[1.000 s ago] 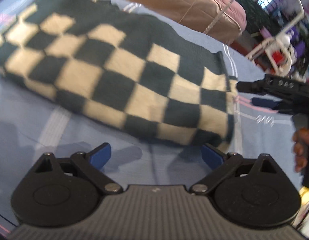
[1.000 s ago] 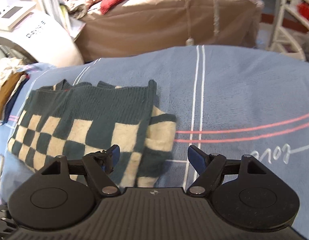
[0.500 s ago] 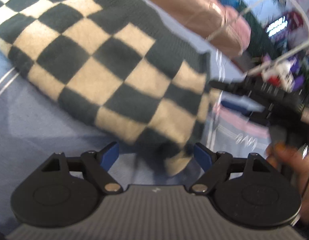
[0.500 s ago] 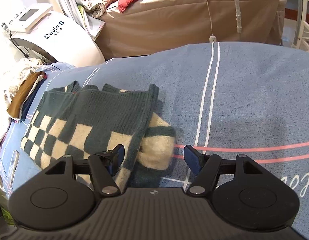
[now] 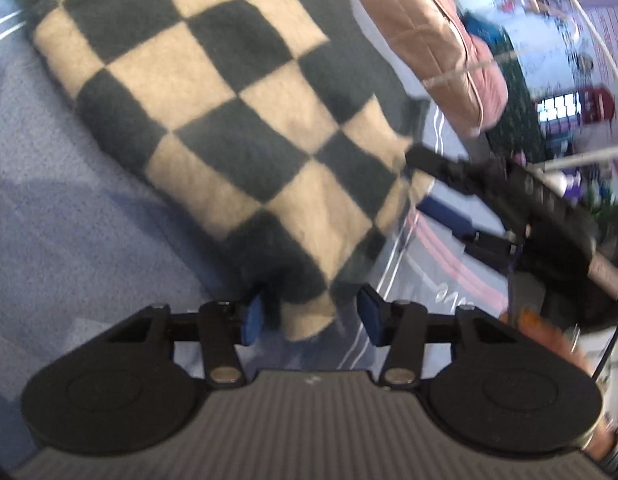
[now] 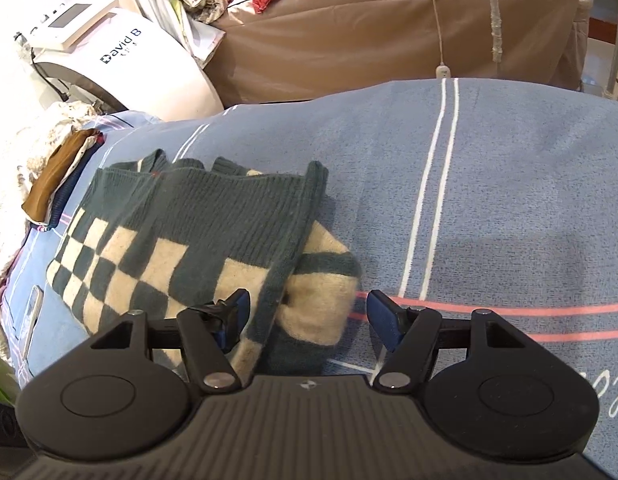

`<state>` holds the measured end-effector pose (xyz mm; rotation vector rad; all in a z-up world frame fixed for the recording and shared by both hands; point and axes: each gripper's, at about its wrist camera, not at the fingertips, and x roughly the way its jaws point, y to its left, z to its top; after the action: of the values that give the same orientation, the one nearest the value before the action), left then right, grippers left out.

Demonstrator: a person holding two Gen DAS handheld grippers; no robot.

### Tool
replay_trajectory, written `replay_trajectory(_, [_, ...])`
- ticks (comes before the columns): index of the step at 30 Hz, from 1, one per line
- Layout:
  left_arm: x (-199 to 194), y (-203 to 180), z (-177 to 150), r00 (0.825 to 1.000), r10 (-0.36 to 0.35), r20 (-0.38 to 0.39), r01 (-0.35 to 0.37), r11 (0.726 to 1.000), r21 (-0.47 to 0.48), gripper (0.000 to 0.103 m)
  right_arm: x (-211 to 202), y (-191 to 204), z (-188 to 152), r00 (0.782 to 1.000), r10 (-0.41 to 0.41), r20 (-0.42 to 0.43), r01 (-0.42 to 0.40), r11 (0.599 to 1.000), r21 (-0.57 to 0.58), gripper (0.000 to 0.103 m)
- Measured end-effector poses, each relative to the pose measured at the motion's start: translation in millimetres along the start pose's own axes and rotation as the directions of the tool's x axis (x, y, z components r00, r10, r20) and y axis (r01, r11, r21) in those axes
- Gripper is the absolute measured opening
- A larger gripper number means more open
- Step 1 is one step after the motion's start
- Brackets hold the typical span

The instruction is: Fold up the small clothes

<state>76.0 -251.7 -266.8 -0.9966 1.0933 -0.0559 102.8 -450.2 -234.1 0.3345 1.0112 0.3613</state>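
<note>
our left gripper (image 5: pixel 309 318) is closing on the checked sweater (image 5: pixel 213 112) corner, pads not yet pressing; right gripper (image 6: pixel 307 320) gapes astride its edge. partly folded, another fold left.

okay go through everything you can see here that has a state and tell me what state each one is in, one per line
Checkered sweater: folded, lying flat on the blue blanket.
Left claw: closing, sweater corner between its pads, not yet pinched.
Right claw: open, straddling the sweater's folded end.
Folded clothes pile: stacked at the blanket's far left.
</note>
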Motion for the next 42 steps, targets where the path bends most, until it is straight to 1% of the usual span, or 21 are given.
replay_trajectory(3, [-2.3,10.3,-2.3,0.999,-0.012,0.03,0.015,0.994,-0.104,0.048,-0.8,-0.3,-0.6,1.0,0.004,0.0,-0.004,1.0,-0.006,0.103])
replay_trajectory(4, [-4.5,14.0,-6.1,0.999,-0.016,0.042,0.021,0.991,-0.129,0.052,-0.4,-1.2,-0.8,1.0,0.002,-0.004,-0.002,1.0,-0.001,0.103])
replay_trajectory(8, [-4.4,19.9,-16.3,0.998,-0.031,0.058,0.039,0.99,-0.133,0.053,0.4,-1.9,-1.9,1.0,0.004,-0.006,-0.004,1.0,0.0,0.103])
replay_trajectory(11, [-4.1,23.7,-23.7,0.994,-0.052,0.096,0.071,0.975,-0.211,0.057,-0.3,-2.2,-1.8,1.0,0.008,-0.001,-0.008,1.0,0.001,0.103])
replay_trajectory(12, [0.2,22.7,-22.7,0.993,-0.066,0.102,0.085,0.977,-0.193,0.063,-0.7,-2.9,-1.4,1.0,0.013,0.004,-0.013,1.0,0.007,0.103])
replay_trajectory(13, [4.6,20.3,-20.3,0.992,-0.075,0.104,0.092,0.981,-0.17,0.065,-0.8,-4.1,-1.3,1.0,0.018,0.007,-0.018,1.0,0.015,0.103])
replay_trajectory(15, [11.9,18.6,-13.2,0.986,-0.109,0.126,0.131,0.975,-0.178,0.072,-1.0,-5.8,-1.1,1.0,0.021,0.006,-0.021,1.0,0.019,0.103])
replay_trajectory(18, [22.1,18.2,-1.5,0.981,-0.134,0.142,0.161,0.966,-0.201,0.074,-1.3,-7.6,-1.4,1.0,0.027,0.0,-0.027,1.0,0.015,0.103])
replay_trajectory(20, [28.5,15.7,4.2,0.98,-0.153,0.128,0.177,0.964,-0.2,0.073,-1.4,-9.9,-1.6,1.0,0.026,-0.003,-0.026,0.999,0.021,0.103])
replay_trajectory(21, [32.7,15.5,5.0,0.978,-0.171,0.121,0.194,0.958,-0.213,0.067,-1.8,-10.8,-1.4,1.0,0.023,0.0,-0.023,0.999,0.024,0.103])
replay_trajectory(22, [36.4,16.0,4.7,0.979,-0.176,0.107,0.196,0.953,-0.232,0.054,-2.4,-12.0,-1.3,1.0,0.022,0.004,-0.022,0.999,0.029,0.103])
replay_trajectory(23, [34.9,20.0,4.1,0.979,-0.18,0.092,0.198,0.947,-0.252,0.046,-2.7,-13.7,-1.0,1.0,0.025,0.006,-0.025,0.999,0.037,0.103])
replay_trajectory(24, [37.4,23.2,1.9,0.981,-0.181,0.075,0.195,0.942,-0.275,0.03,-2.7,-14.5,-0.8,1.0,0.028,0.006,-0.028,0.999,0.044,0.103])
replay_trajectory(25, [35.3,29.6,-0.1,0.982,-0.177,0.067,0.189,0.936,-0.296,0.023,-2.9,-15.2,-0.3,1.0,0.03,0.006,-0.03,0.998,0.047,0.103])
replay_trajectory(27, [40.5,33.1,-2.1,0.98,-0.184,0.078,0.2,0.922,-0.331,0.019,-3.6,-15.1,0.6,0.999,0.033,0.005,-0.033,0.998,0.045,0.103])
replay_trajectory(28, [42.3,31.9,-3.4,0.98,-0.184,0.079,0.2,0.922,-0.332,0.019,-3.9,-15.2,1.2,0.999,0.037,0.004,-0.037,0.998,0.041,0.103])
replay_trajectory(32, [50.0,20.6,3.2,0.984,-0.164,0.074,0.179,0.939,-0.293,0.018,-3.2,-17.2,3.2,0.997,0.077,-0.003,-0.077,0.995,0.056,0.103])
replay_trajectory(36, [38.8,19.1,4.1,0.988,-0.141,0.063,0.152,0.961,-0.232,0.018,3.2,-13.2,5.8,0.996,0.086,-0.02,-0.085,0.995,0.044,0.103])
replay_trajectory(38, [33.8,20.3,4.8,0.988,-0.144,0.061,0.154,0.956,-0.249,0.018,8.6,-14.8,7.2,0.997,0.067,-0.035,-0.065,0.996,0.057,0.103])
replay_trajectory(40, [32.7,19.6,6.6,0.988,-0.144,0.058,0.154,0.958,-0.241,0.018,7.1,-17.0,7.7,0.999,0.035,-0.011,-0.034,0.997,0.074,0.103])
replay_trajectory(42, [32.0,20.3,6.4,0.988,-0.145,0.055,0.154,0.959,-0.239,0.018,8.2,-23.2,7.3,0.997,0.073,-0.011,-0.071,0.991,0.11,0.103])
